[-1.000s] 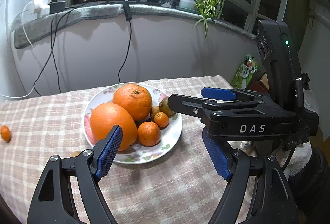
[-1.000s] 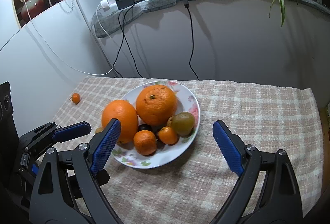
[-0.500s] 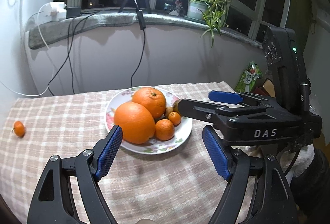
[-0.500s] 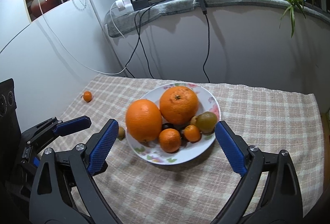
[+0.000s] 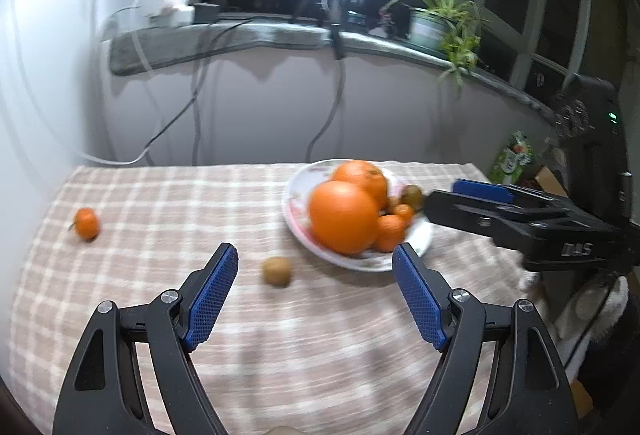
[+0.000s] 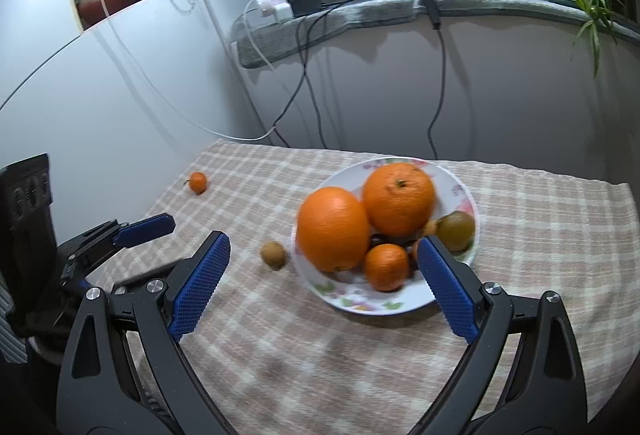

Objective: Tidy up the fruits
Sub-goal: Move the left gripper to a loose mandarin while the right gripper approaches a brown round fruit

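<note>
A white floral plate [image 5: 416, 241] [image 6: 460, 187] holds two big oranges [image 5: 343, 217] [image 6: 333, 229], small mandarins [image 6: 385, 267] and a green-brown kiwi [image 6: 456, 231]. A loose kiwi [image 5: 277, 271] [image 6: 273, 255] lies on the checked cloth just left of the plate. A small mandarin [image 5: 86, 223] [image 6: 198, 182] lies far left. My left gripper [image 5: 316, 295] is open and empty, above the cloth near the loose kiwi. My right gripper [image 6: 322, 283] is open and empty in front of the plate.
The checked tablecloth [image 5: 160, 195] covers the table up to a white wall with hanging cables [image 5: 336, 107]. A windowsill with a potted plant [image 5: 440, 19] is behind. A green packet [image 5: 512, 159] sits off the table's right edge.
Both grippers have pulled back and swung left. The plate now sits further right in each view, and the loose kiwi and far mandarin have come into clear sight. Both stay open.
</note>
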A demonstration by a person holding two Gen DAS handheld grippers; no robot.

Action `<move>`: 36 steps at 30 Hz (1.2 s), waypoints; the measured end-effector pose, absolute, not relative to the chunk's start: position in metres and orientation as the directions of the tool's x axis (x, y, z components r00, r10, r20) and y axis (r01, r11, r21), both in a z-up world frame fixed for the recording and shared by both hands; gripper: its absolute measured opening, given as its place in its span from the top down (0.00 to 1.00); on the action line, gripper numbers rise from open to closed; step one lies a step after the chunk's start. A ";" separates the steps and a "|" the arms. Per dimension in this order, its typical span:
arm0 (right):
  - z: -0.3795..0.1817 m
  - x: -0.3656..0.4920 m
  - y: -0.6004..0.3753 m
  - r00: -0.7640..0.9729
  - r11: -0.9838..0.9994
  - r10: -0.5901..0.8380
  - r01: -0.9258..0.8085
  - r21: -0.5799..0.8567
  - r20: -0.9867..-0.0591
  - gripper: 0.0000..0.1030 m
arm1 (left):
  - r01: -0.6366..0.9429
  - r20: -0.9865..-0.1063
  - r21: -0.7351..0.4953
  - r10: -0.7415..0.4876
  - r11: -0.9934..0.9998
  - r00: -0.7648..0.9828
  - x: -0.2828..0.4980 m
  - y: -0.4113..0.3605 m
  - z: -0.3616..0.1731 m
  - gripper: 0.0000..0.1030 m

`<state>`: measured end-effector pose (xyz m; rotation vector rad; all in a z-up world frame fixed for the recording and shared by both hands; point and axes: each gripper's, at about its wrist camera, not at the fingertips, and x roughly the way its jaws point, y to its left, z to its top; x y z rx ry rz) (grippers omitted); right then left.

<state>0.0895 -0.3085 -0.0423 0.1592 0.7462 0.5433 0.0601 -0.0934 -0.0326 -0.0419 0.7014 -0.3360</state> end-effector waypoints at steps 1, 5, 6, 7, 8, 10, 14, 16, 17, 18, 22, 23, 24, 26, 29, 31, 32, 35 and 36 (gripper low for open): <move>-0.043 0.088 -0.305 0.602 0.847 0.529 -0.419 0.327 -0.598 0.06 | 0.274 -0.627 -0.148 -0.304 0.950 0.717 0.060 -0.085 -0.034 0.23; -0.046 0.078 -0.287 0.578 0.824 0.561 -0.460 0.330 -0.592 0.06 | 0.219 -0.638 -0.148 -0.262 0.964 0.724 0.061 -0.055 -0.043 0.23; -0.048 0.076 -0.282 0.572 0.819 0.567 -0.470 0.330 -0.593 0.06 | 0.205 -0.641 -0.150 -0.253 0.967 0.724 0.061 -0.048 -0.045 0.23; -0.050 0.074 -0.277 0.564 0.813 0.573 -0.480 0.328 -0.594 0.06 | 0.186 -0.646 -0.151 -0.239 0.971 0.725 0.062 -0.039 -0.048 0.23; -0.052 0.072 -0.270 0.556 0.808 0.578 -0.491 0.324 -0.598 0.06 | 0.173 -0.649 -0.153 -0.231 0.973 0.725 0.062 -0.034 -0.050 0.23; -0.056 0.069 -0.261 0.544 0.802 0.583 -0.505 0.320 -0.603 0.06 | 0.150 -0.654 -0.157 -0.216 0.976 0.725 0.063 -0.022 -0.053 0.23; -0.069 0.067 -0.238 0.509 0.788 0.592 -0.529 0.316 -0.625 0.06 | 0.114 -0.663 -0.158 -0.191 0.981 0.723 0.065 -0.004 -0.060 0.23; -0.075 0.067 -0.231 0.493 0.785 0.594 -0.530 0.321 -0.636 0.06 | 0.100 -0.666 -0.161 -0.183 0.982 0.723 0.066 0.004 -0.063 0.23; -0.077 0.067 -0.229 0.488 0.784 0.594 -0.530 0.323 -0.640 0.06 | 0.094 -0.667 -0.163 -0.180 0.982 0.723 0.066 0.008 -0.064 0.23; -0.080 0.067 -0.225 0.481 0.784 0.593 -0.529 0.325 -0.646 0.06 | 0.088 -0.668 -0.164 -0.176 0.983 0.723 0.067 0.011 -0.065 0.23; -0.090 0.070 -0.215 0.469 0.792 0.578 -0.522 0.318 -0.668 0.11 | 0.065 -0.672 -0.171 -0.165 0.983 0.722 0.074 0.027 -0.069 0.23; -0.093 0.072 -0.212 0.467 0.796 0.571 -0.518 0.315 -0.675 0.14 | 0.061 -0.673 -0.172 -0.162 0.983 0.722 0.075 0.030 -0.070 0.23; -0.096 0.073 -0.211 0.466 0.800 0.565 -0.512 0.313 -0.681 0.14 | 0.056 -0.674 -0.174 -0.161 0.983 0.721 0.077 0.033 -0.071 0.23; -0.101 0.077 -0.209 0.469 0.812 0.550 -0.494 0.310 -0.691 0.16 | 0.049 -0.677 -0.177 -0.157 0.983 0.719 0.082 0.040 -0.073 0.25; -0.109 0.085 -0.206 0.468 0.830 0.524 -0.466 0.305 -0.711 0.26 | 0.034 -0.685 -0.180 -0.151 0.983 0.712 0.091 0.051 -0.078 0.31; -0.113 0.090 -0.202 0.462 0.835 0.517 -0.459 0.304 -0.720 0.30 | 0.024 -0.689 -0.190 -0.151 0.981 0.708 0.097 0.058 -0.082 0.32; -0.116 0.093 -0.200 0.460 0.837 0.512 -0.457 0.301 -0.725 0.32 | 0.019 -0.692 -0.195 -0.152 0.981 0.706 0.100 0.062 -0.084 0.32; -0.122 0.098 -0.195 0.454 0.846 0.494 -0.448 0.289 -0.741 0.38 | 0.002 -0.703 -0.211 -0.153 0.978 0.695 0.110 0.073 -0.091 0.37; -0.124 0.100 -0.192 0.451 0.849 0.488 -0.445 0.286 -0.747 0.40 | -0.004 -0.706 -0.219 -0.156 0.976 0.691 0.113 0.077 -0.093 0.37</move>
